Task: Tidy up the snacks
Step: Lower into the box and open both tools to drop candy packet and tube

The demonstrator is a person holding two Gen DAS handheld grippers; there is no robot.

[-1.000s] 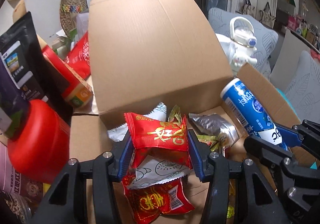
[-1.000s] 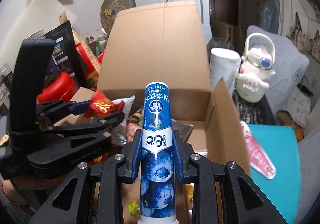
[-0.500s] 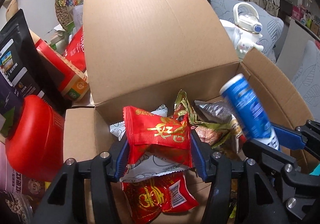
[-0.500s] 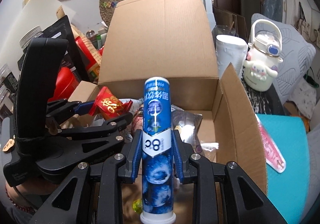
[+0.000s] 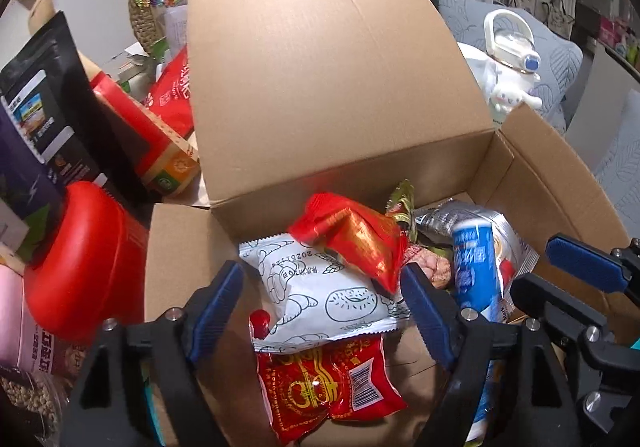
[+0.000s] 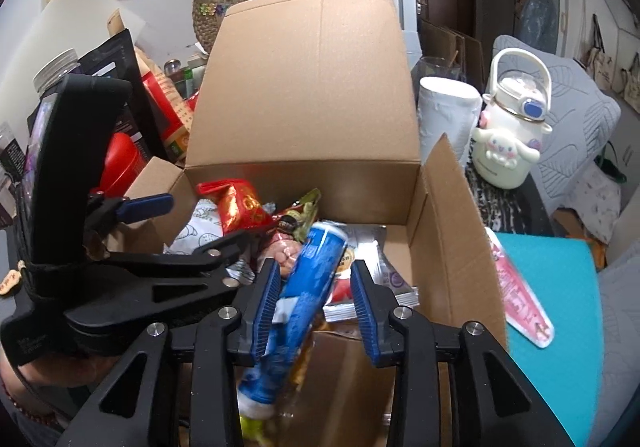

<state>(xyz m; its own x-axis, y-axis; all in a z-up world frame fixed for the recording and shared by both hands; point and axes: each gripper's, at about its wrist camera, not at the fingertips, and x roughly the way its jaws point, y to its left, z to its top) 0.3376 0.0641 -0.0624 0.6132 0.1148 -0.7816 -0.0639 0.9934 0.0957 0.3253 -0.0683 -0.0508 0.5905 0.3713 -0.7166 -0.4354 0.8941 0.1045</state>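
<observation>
Cardboard box [image 5: 340, 87] holds snacks; left hand-held gripper [image 5: 320, 299] released, red packet [image 5: 352, 239] at 12 o'clock; right hand-held gripper [image 6: 316, 299] released around tilted blue tube [image 6: 308, 279].

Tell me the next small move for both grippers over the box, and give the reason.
Probably lift both clear. The left gripper and right gripper both stand open. The red snack packet and blue tube lie loose inside the cardboard box, blurred as if just dropped, so nothing is left to hold.
</observation>
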